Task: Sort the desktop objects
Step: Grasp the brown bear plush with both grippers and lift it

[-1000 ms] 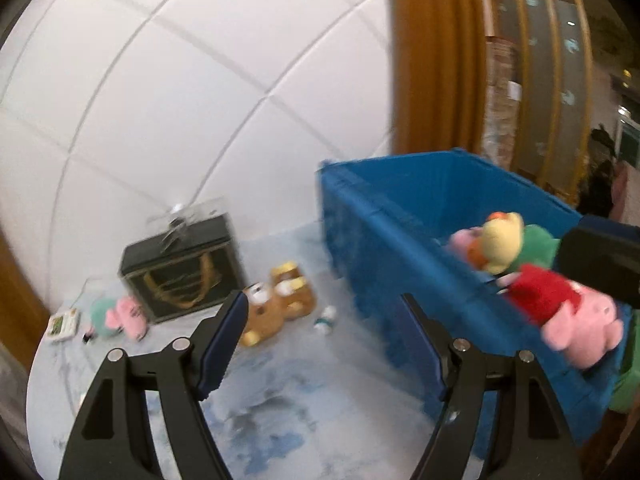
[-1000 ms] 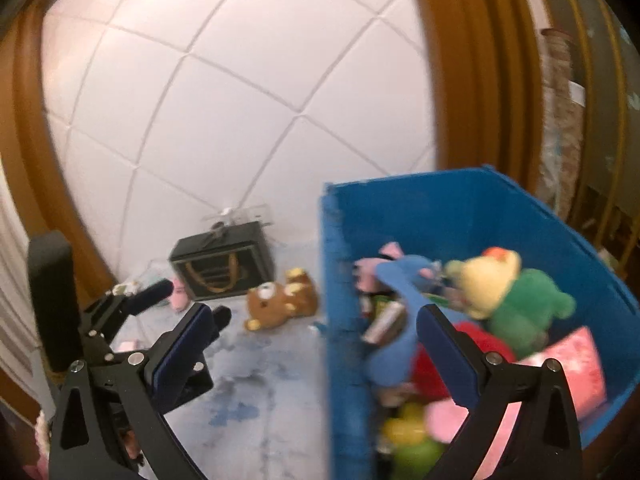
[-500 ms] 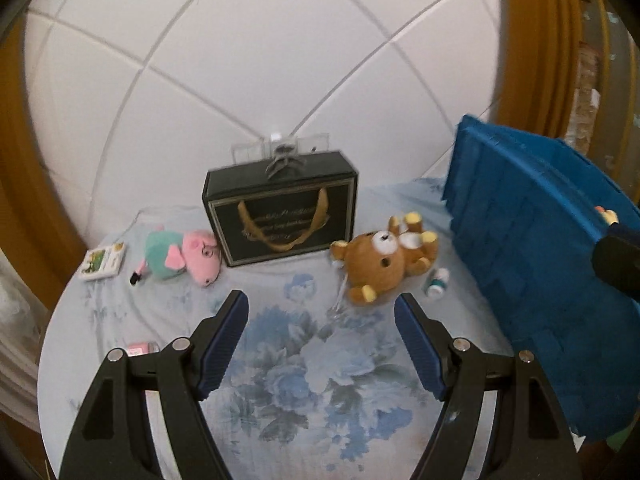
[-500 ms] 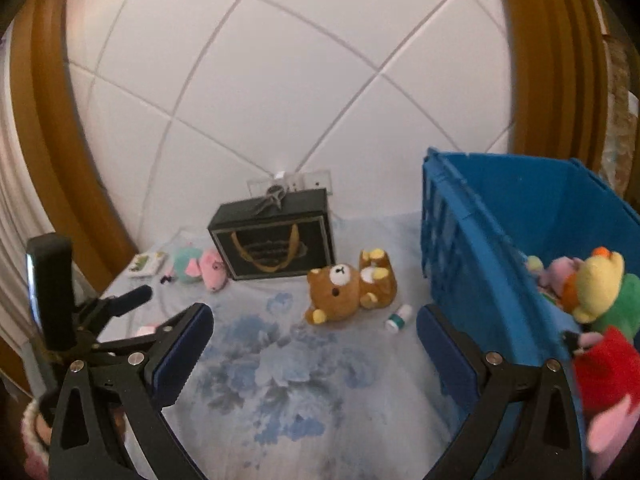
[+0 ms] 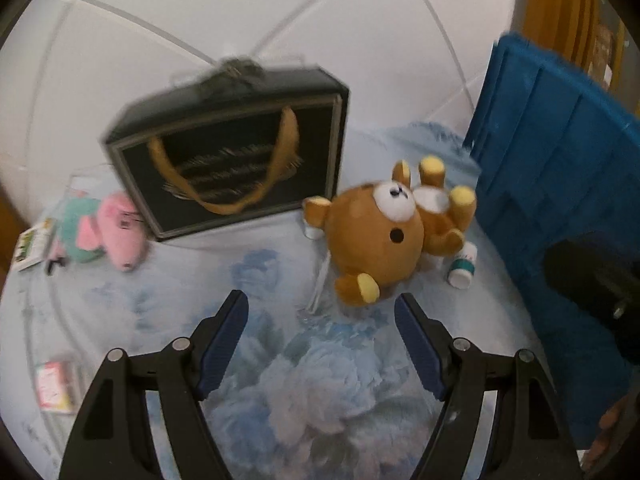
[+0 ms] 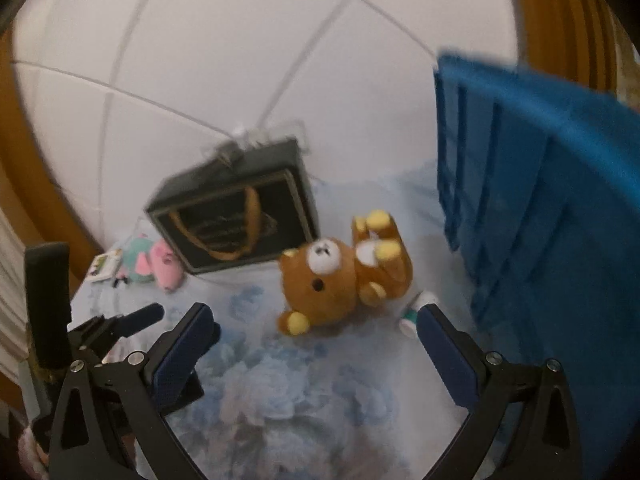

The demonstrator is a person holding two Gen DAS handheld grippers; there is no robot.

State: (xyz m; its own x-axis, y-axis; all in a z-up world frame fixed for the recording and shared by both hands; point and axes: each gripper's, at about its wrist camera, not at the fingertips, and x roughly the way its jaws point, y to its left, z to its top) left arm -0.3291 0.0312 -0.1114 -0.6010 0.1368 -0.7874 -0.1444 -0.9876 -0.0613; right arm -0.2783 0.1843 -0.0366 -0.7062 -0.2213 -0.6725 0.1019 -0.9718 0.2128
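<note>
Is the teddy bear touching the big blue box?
Apart. The right wrist view shows tablecloth between the teddy bear and the blue box.

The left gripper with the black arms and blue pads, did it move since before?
Yes. The left gripper swung away from the blue plastic crate and dropped closer to the brown plush bear, jaws open and empty.

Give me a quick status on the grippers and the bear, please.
Left gripper and right gripper open, empty. Bear on the cloth, untouched. Small bottle lies beside it.
</note>
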